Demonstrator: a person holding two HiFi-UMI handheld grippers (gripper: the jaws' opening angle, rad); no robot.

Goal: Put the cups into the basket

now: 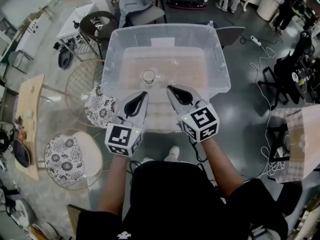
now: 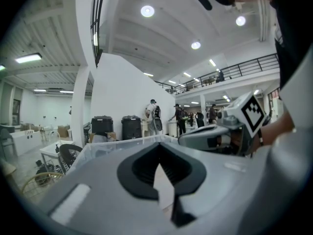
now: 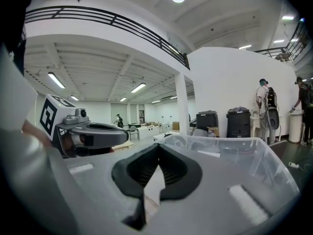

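Observation:
A large clear plastic bin [image 1: 221,59] stands in front of me, and it serves as the basket. One clear glass cup [image 1: 148,76] stands upright inside it, left of the middle. My left gripper [image 1: 144,93] and my right gripper [image 1: 169,87] hover side by side over the bin's near edge. Both are shut with nothing between the jaws. The cup lies just beyond and between their tips. In the left gripper view the left gripper [image 2: 157,161] has its jaws together, and the right gripper [image 2: 210,136] shows beside it. In the right gripper view the right gripper [image 3: 157,160] looks the same, with the bin's rim [image 3: 234,143] ahead.
Two wire stools with patterned cushions [image 1: 65,156] [image 1: 100,105] stand at the left, beside a wooden board [image 1: 30,119]. A dark round chair [image 1: 95,26] is at the back left. Cables [image 1: 260,69] trail on the floor at the right. People stand far off by black bins [image 2: 131,126].

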